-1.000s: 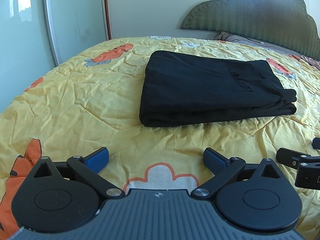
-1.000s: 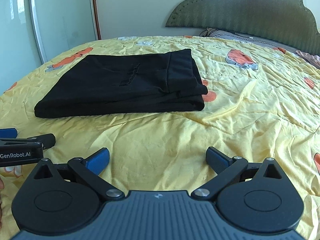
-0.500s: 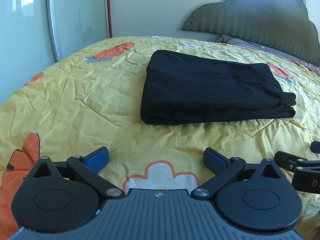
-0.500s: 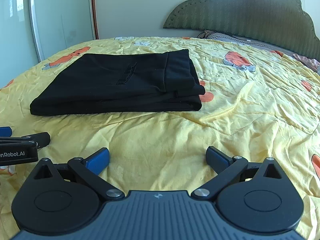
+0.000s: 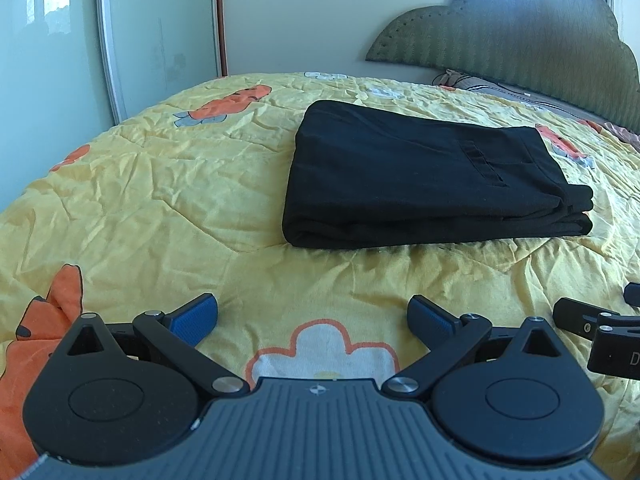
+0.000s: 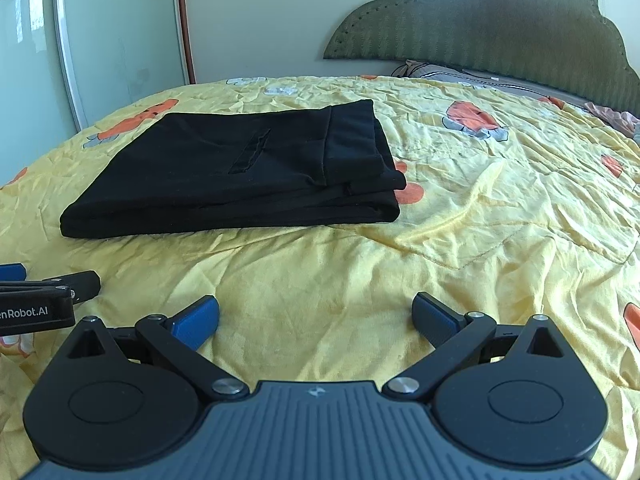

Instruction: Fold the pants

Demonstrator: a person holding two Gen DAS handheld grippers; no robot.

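— Left gripper (image 5: 313,315)? Right gripper (image 6: 316,316)?
— Both spread wide, gripping nothing, just over the yellow quilt (image 6: 460,216).
— Black pants (image 5: 420,184)?
— Folded flat, well ahead of both jaws, touching neither.
— In between?
— Only wrinkled quilt. Green headboard (image 6: 500,28) and mirrored wardrobe door (image 5: 160,36) far beyond.

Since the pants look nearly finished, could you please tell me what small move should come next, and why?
Probably just ease both grippers back and stop. The black folded fabric pants already lie as a neat layered rectangle on the yellow patterned quilt, and the left gripper and right gripper are open, empty, and short of the near edge. No loose leg shows.
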